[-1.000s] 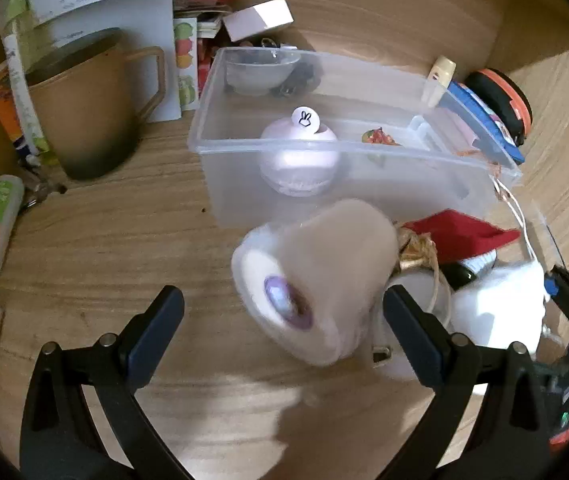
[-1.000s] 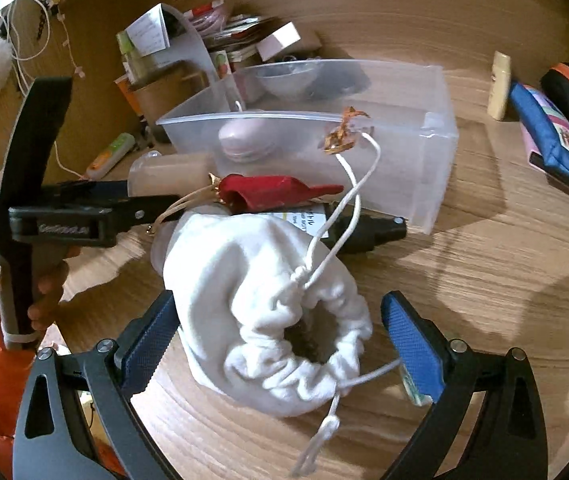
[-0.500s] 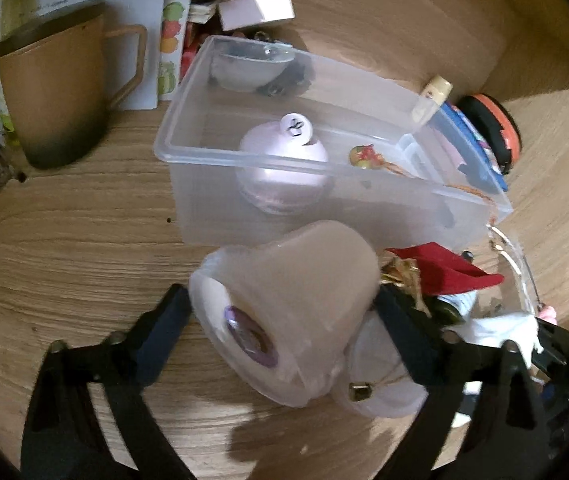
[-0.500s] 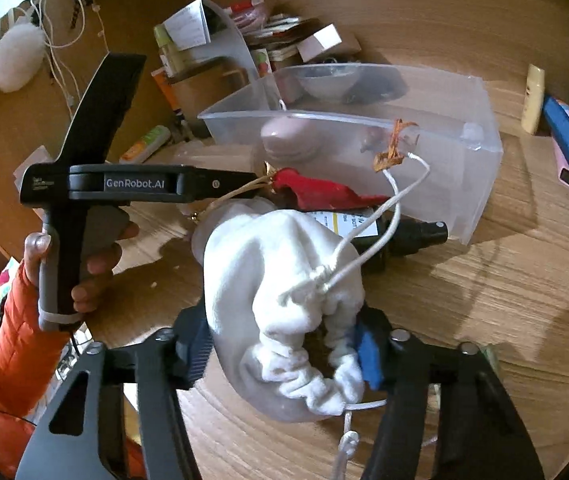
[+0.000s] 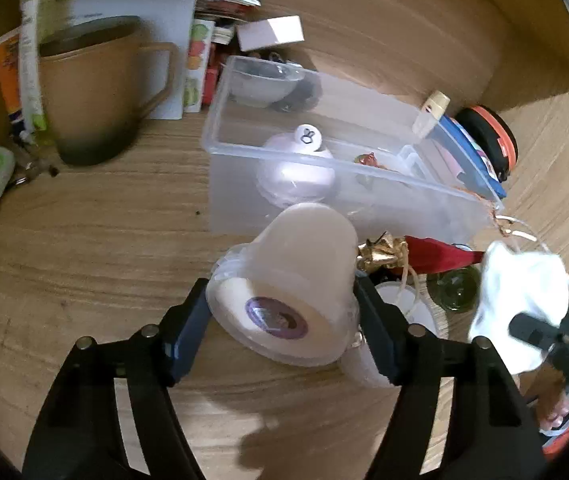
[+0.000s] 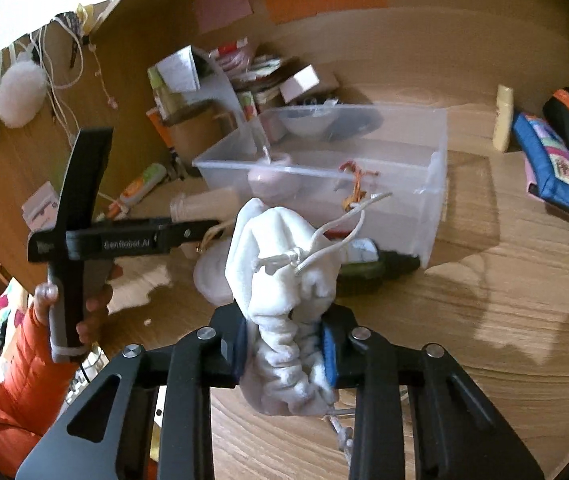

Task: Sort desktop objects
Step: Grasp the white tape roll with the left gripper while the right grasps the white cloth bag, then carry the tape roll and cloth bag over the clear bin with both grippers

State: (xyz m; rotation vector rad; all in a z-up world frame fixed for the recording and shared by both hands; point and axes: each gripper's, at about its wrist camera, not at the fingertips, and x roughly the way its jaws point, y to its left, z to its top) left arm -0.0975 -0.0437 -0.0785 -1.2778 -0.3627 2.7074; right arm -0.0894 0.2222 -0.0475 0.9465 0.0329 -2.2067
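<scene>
1. While lying on its side on the table (image 5: 84, 248), pale heart-shaped plastic container (image 5: 292, 284) sits directly between the pads of the left hand-held gripper (image 5: 280, 324), just in front of the clear storage bin (image 5: 364, 184).
2. Long axis of that container points from the gripper toward the bin, purple-labelled end nearest the camera; left hand plainly the nearer one for it.
3. Left jaws have just been closing around it: both blue pads now touch its rim, so pinching it, though how firmly cannot be told.
4. White drawstring pouch (image 6: 284, 280) bunched between the pads of the right hand-held gripper (image 6: 286, 346), squeezed narrow, its cords trailing toward the bin.
5. Right jaws have just been closing too, and now clamp the pouch fabric.
6. Probably next: carry both into the bin, which lies straight ahead of each gripper; its near wall must be cleared first.
7. Against the earlier frames: both grippers stood spread wide with their things loose between the pads; pouch then lay slumped on the table, now hangs gathered and raised off it.
8. Beside these: dark green bottle (image 6: 368, 270) and red cloth piece (image 5: 440, 256) lie against the bin's near wall.
9. Further out: brown mug (image 5: 92, 88) to the left, blue pencil case (image 6: 552, 164) well apart to the right.
</scene>
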